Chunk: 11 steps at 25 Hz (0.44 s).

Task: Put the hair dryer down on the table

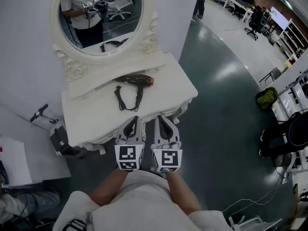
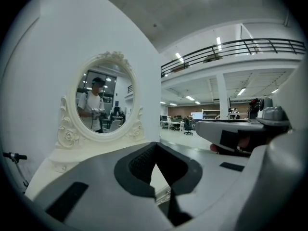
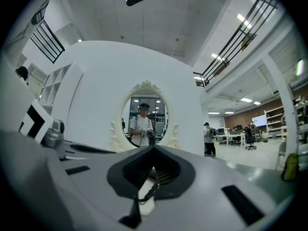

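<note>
Left hand-held gripper (image 1: 135, 121): jaws fully together, nothing between them. It is held low, close to the body, tips just over the front edge of the counter (image 1: 86, 114).
Right hand-held gripper (image 1: 160, 119): the same, pinched closed and empty, just beside the left at its 3 o'clock.

Hair dryer (image 1: 137, 80): lies on its side on the counter at about 12 o'clock from both tips, apart from them, with its reddish end toward 3 o'clock. Its cord (image 1: 126, 100) loops from the handle toward 6 o'clock and ends nearer the tips than the body does. The mirror (image 1: 103, 18) stands beyond, at 12 o'clock.

Judgement: the put-down looks complete, as the dryer rests on the surface with neither tool on it.

Risks from here:
- Cord snag. The loop is the nearest part, so a forward sweep of either closed tip could catch it and drag the dryer toward the front edge.
- Roll. The rounded body lies on a smooth top, so a tug or a bump to the counter could turn it.
- The reddish end may mean heat. Cannot tell whether the unit is on.
</note>
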Motion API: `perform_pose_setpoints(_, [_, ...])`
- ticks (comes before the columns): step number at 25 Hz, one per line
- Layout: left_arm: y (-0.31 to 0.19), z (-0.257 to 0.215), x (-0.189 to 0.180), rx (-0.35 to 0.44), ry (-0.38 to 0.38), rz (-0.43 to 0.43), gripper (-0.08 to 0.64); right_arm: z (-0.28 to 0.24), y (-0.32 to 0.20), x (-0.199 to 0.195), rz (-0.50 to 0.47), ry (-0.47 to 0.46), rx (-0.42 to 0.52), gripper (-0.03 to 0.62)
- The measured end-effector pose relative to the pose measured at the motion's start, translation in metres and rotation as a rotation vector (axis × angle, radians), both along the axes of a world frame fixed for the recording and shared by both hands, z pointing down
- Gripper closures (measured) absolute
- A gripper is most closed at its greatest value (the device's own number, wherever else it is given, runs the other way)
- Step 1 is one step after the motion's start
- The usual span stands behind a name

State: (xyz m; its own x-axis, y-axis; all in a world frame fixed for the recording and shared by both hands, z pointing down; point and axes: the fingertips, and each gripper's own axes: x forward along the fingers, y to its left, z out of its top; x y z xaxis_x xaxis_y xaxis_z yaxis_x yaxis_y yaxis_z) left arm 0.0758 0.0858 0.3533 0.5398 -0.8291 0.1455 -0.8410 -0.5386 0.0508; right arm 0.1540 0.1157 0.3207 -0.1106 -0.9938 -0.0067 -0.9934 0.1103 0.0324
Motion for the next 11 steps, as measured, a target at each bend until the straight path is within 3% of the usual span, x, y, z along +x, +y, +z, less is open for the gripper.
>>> perform_pose_setpoints(11, [0.020, 0.000, 0.035, -0.004, -0.005, 0.084, 0.553, -0.001, 0.023, 0.033, 0.069, -0.007, -0.003, 0.577])
